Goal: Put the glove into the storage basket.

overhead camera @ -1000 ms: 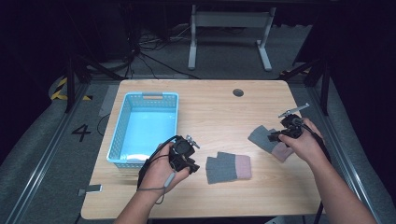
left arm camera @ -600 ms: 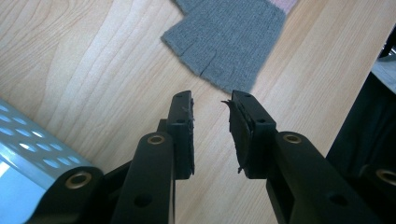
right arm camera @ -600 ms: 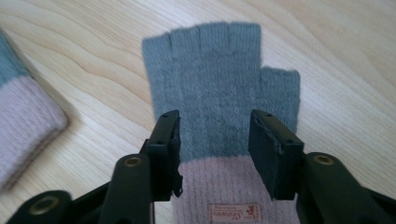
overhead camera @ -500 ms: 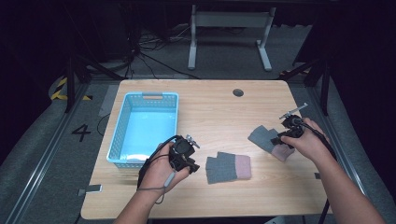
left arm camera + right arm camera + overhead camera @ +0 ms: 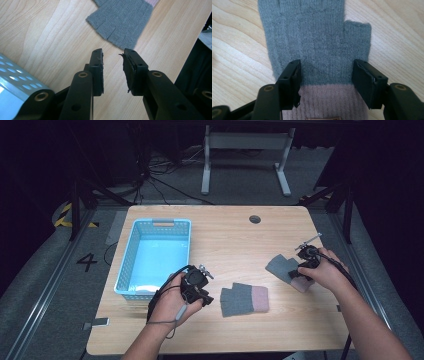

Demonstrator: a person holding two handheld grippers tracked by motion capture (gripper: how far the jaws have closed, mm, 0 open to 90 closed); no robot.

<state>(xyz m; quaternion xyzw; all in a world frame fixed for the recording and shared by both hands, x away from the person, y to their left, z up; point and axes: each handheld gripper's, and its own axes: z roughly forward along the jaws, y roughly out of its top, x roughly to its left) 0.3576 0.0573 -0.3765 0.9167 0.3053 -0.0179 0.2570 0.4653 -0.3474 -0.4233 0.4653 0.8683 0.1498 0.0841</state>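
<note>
Right gripper (image 5: 325,75) spread wide over far glove (image 5: 314,42) on table (image 5: 225,235), jaws astride grey-pink seam, gripping nothing. Left gripper (image 5: 113,68) partly open, empty, just short of near glove (image 5: 122,22). Risk: flat knit slipping from closing jaws, missing basket (image 5: 155,257).

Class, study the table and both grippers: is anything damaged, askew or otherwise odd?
One thing: in the left gripper view, the black pad on one jaw of the left gripper looks frayed and ragged at its edge. Otherwise both gloves lie flat and the blue basket stands square.
</note>
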